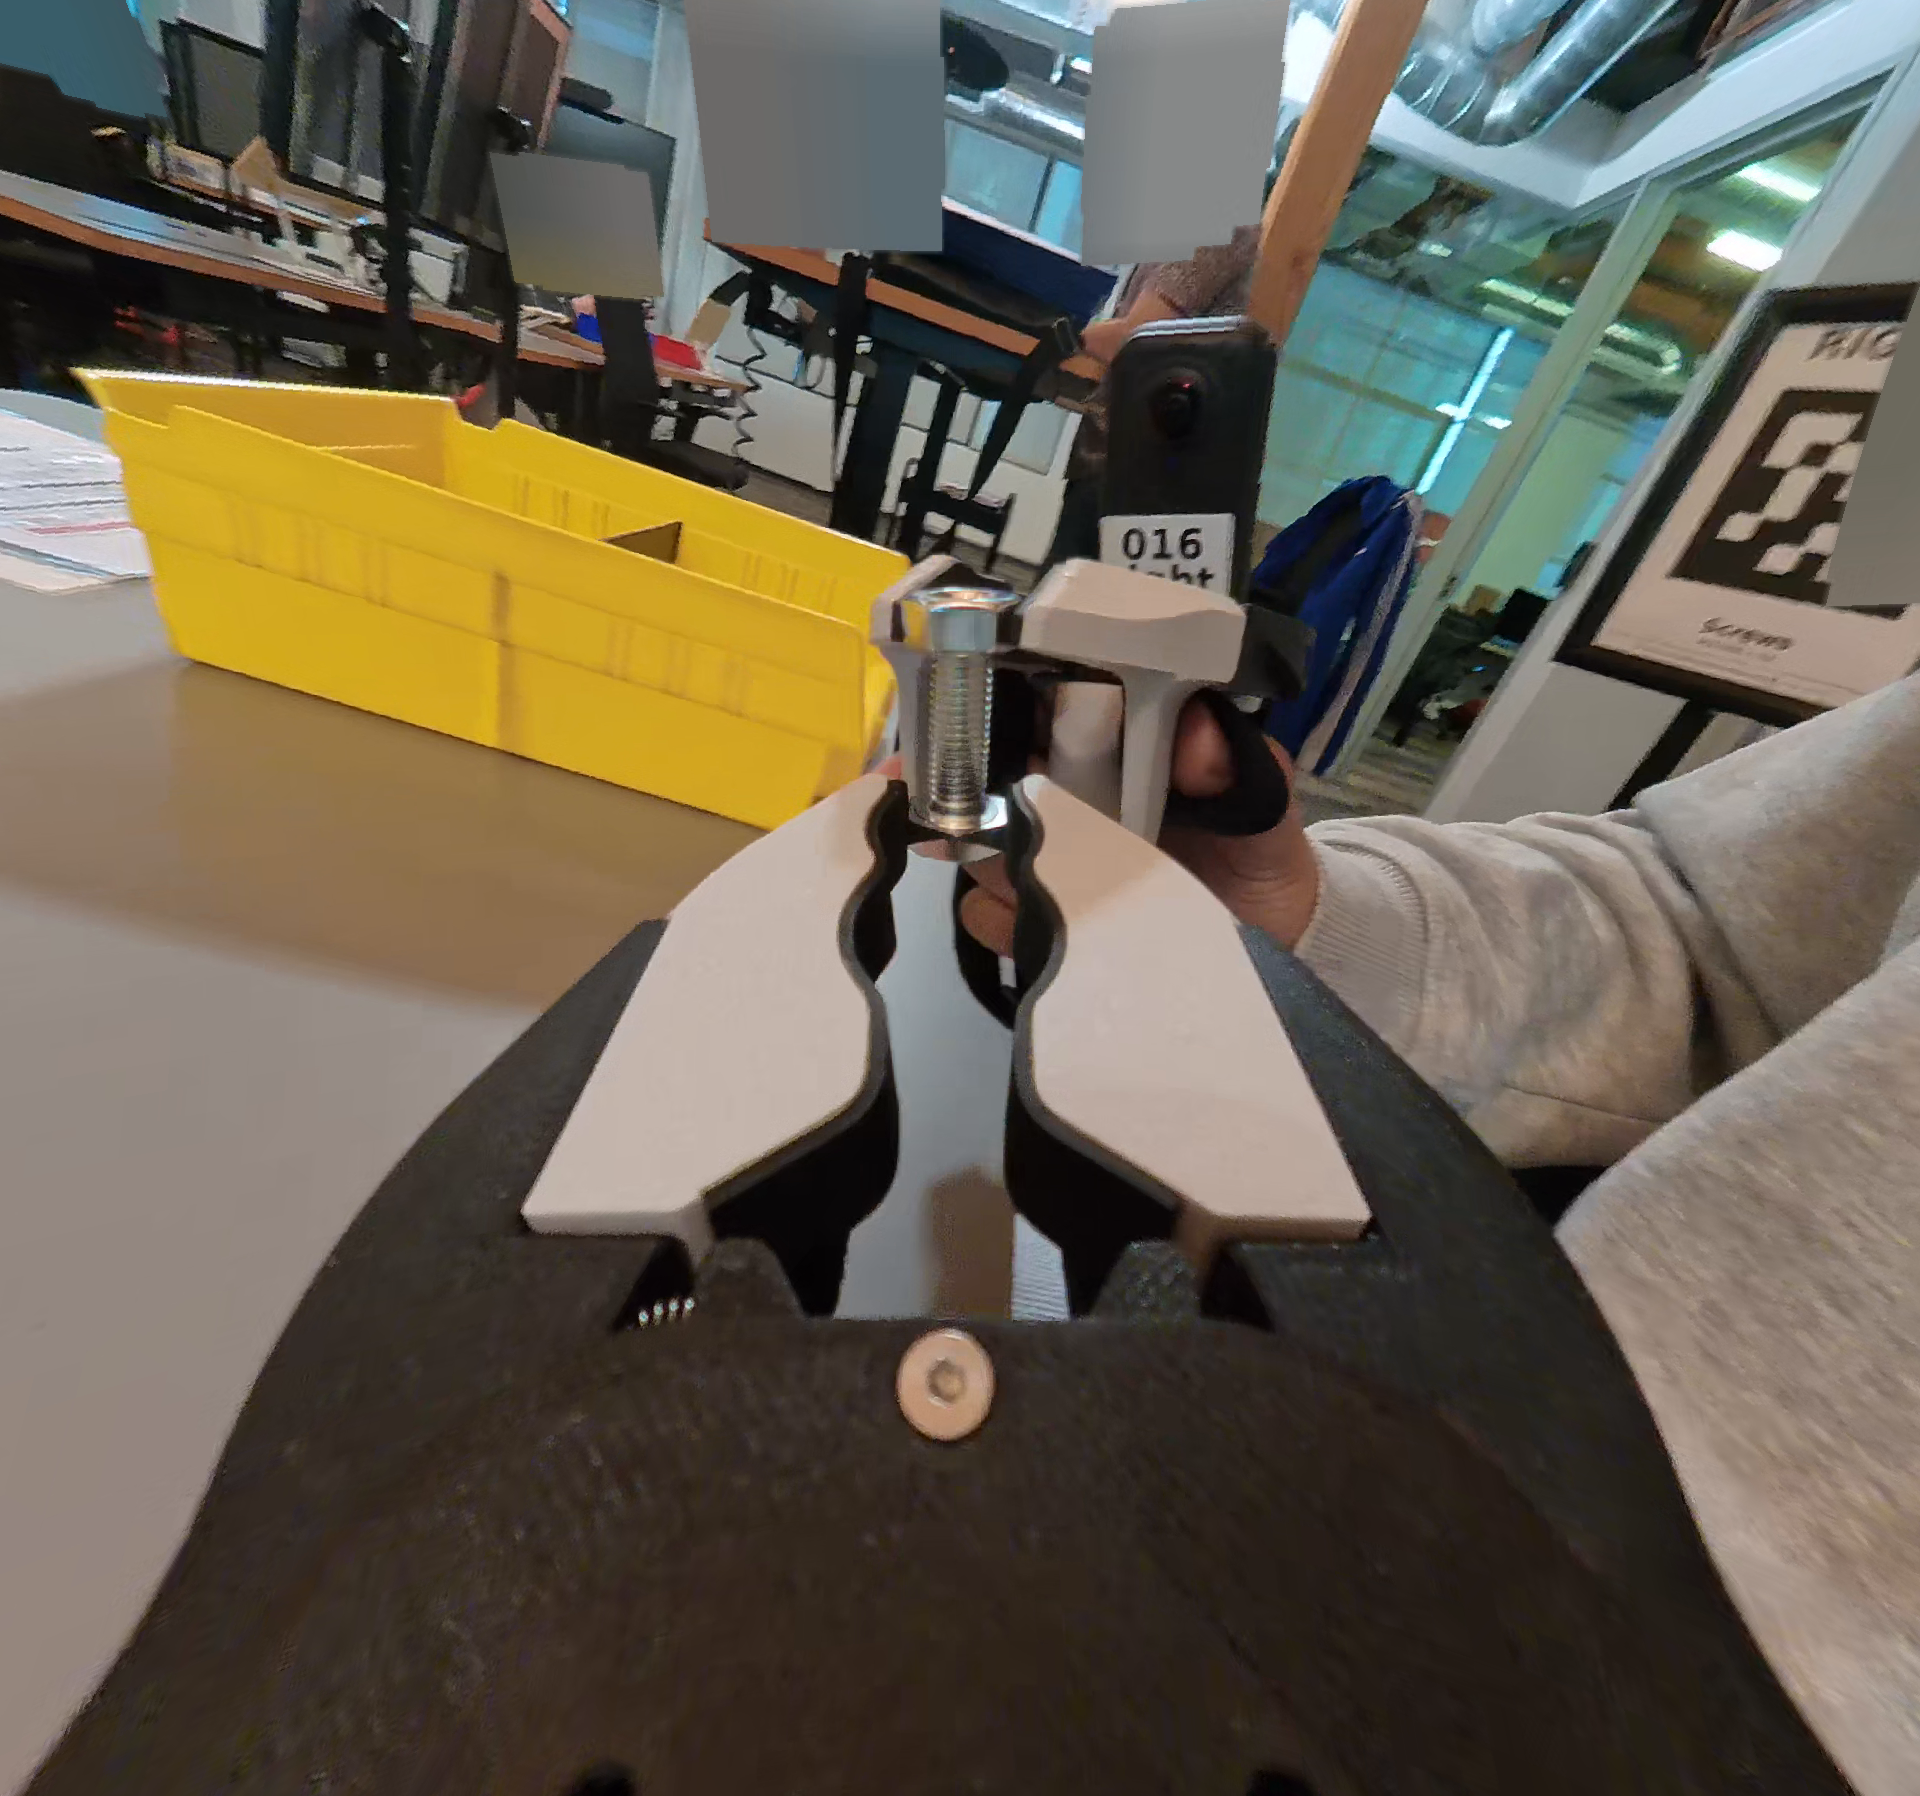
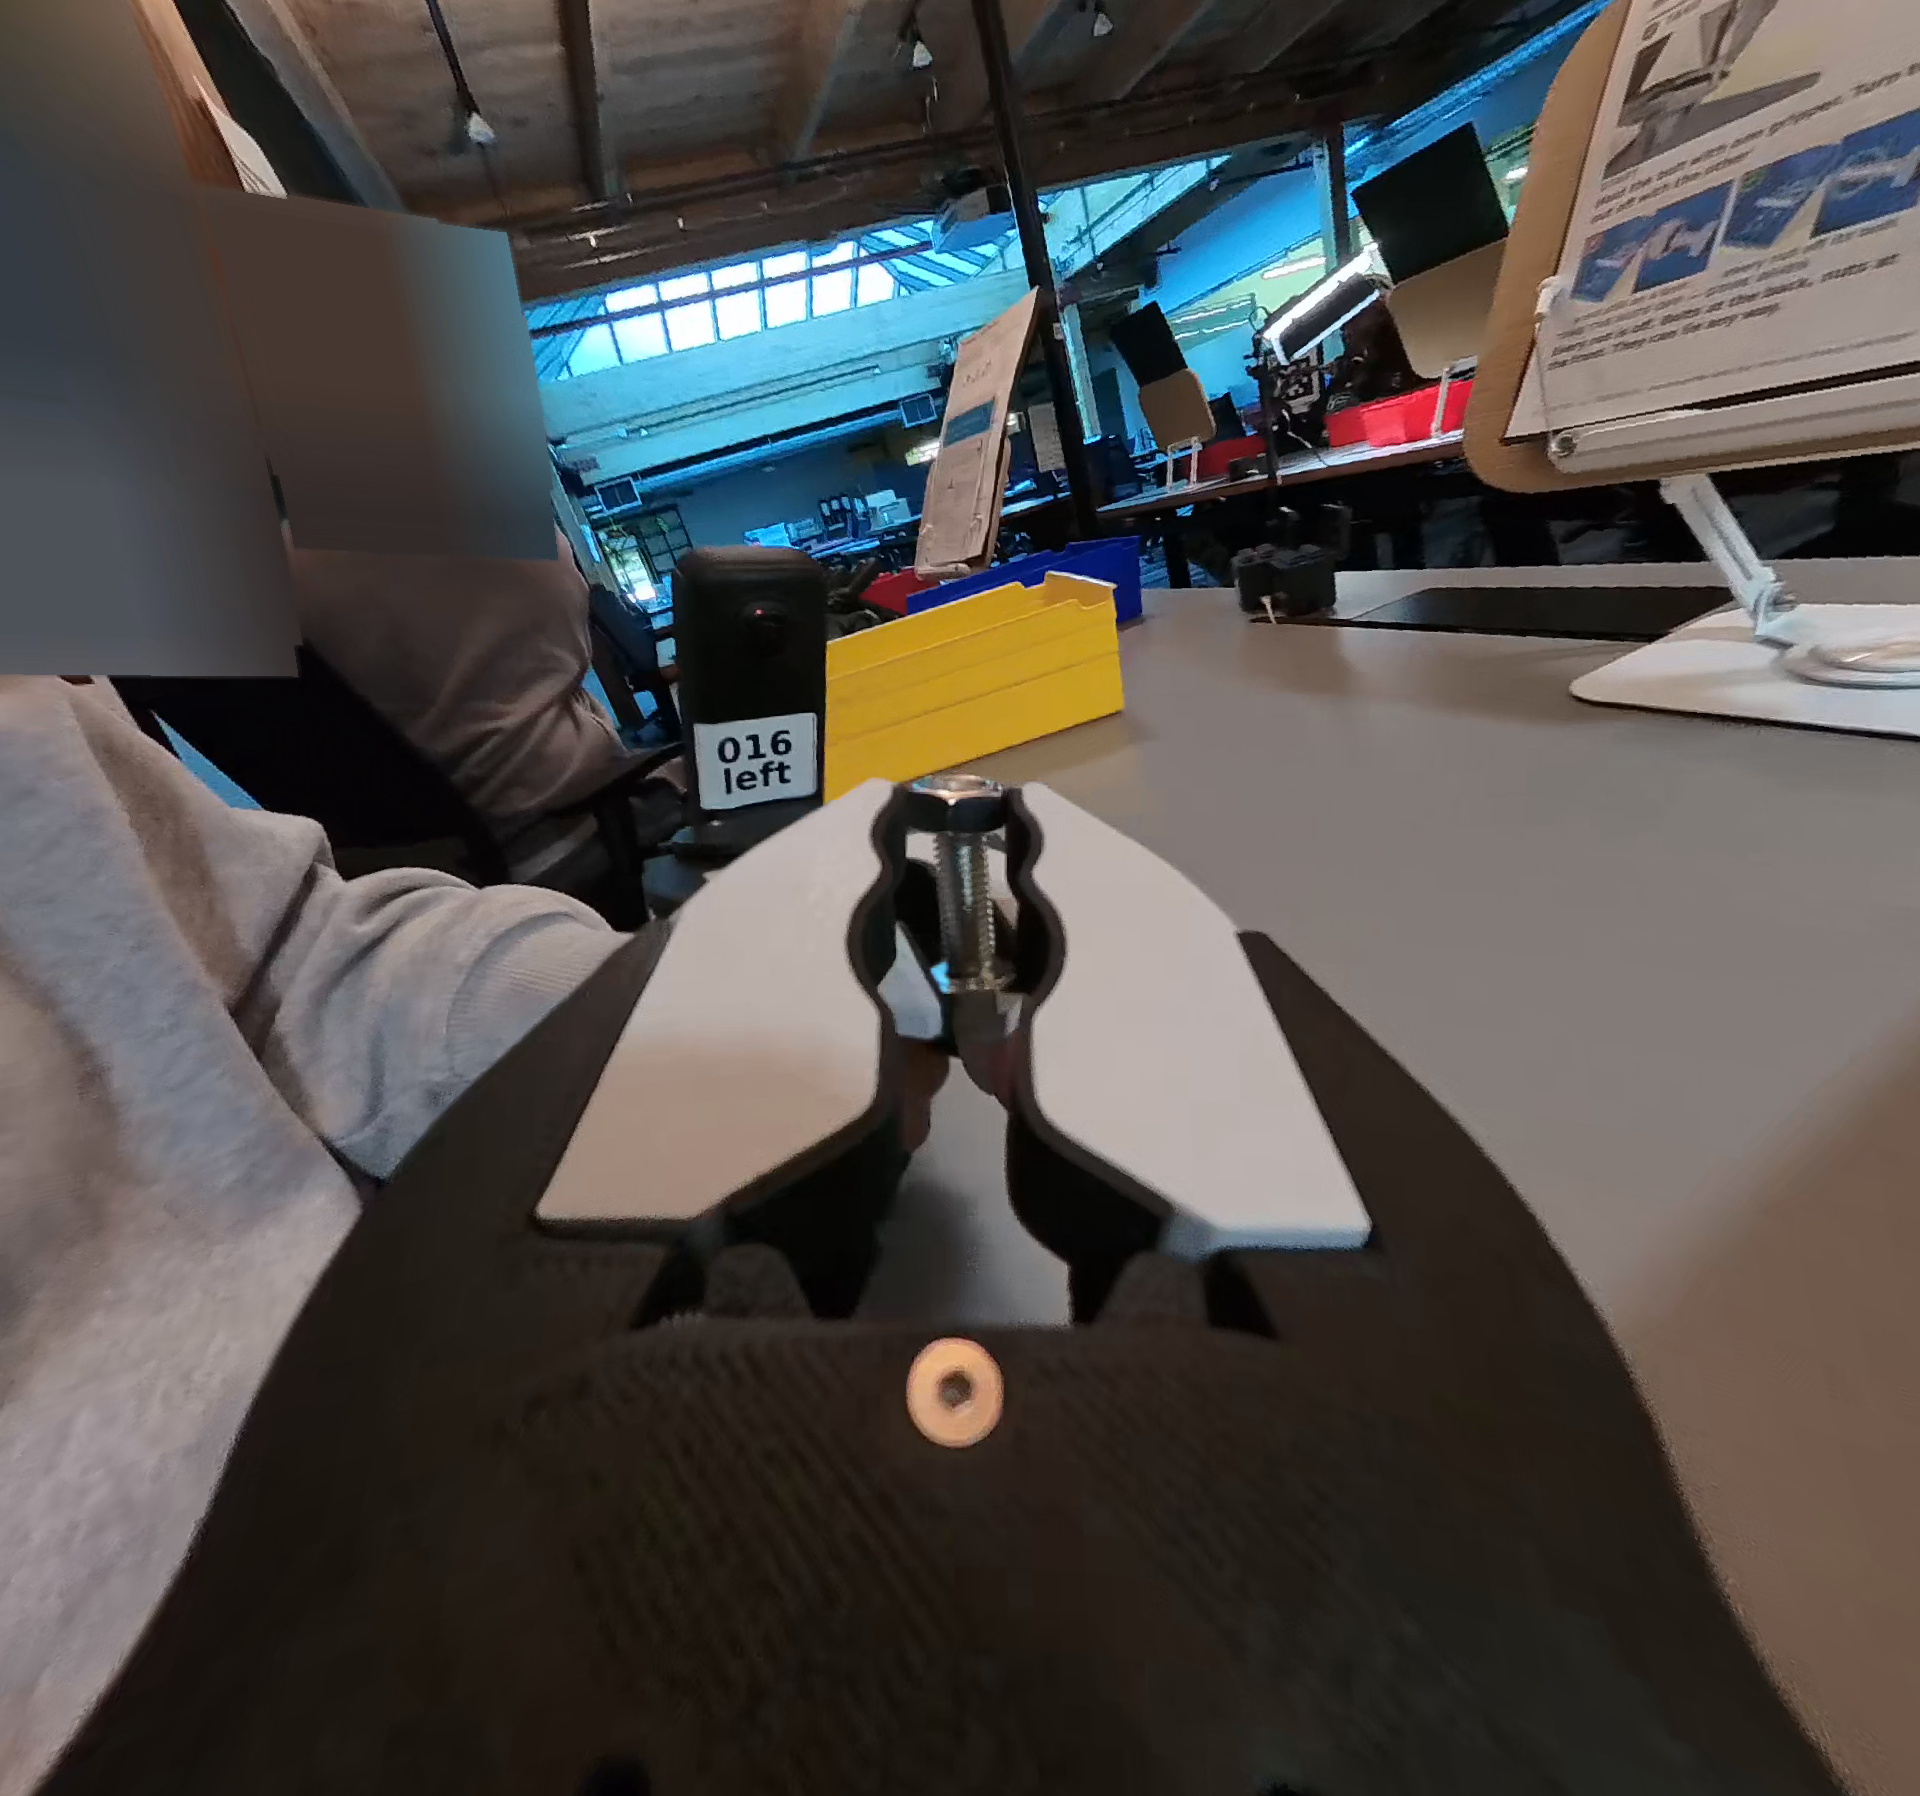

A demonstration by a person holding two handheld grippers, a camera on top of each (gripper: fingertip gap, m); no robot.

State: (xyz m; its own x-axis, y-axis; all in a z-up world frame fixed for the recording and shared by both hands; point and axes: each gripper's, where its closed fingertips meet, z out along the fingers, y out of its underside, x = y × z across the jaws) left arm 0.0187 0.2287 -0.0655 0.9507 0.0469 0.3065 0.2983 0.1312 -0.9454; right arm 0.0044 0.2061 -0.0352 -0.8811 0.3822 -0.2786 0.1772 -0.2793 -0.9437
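A silver bolt stands upright in the air above the grey table, with a hex nut on its lower end. My left gripper is shut on the nut. The right gripper comes in from the right and is shut on the bolt's head. In the right wrist view my right gripper clamps the bolt head at its tips. The threaded shank runs down between the fingers to the nut. The left gripper's fingers are mostly hidden below; its black camera shows behind.
A yellow bin stands on the table behind the bolt and also shows in the right wrist view, with a blue bin beyond it. A document stand stands at the right. A grey-sleeved arm holds the right gripper. My two grippers' fingertips are within a few centimetres of each other.
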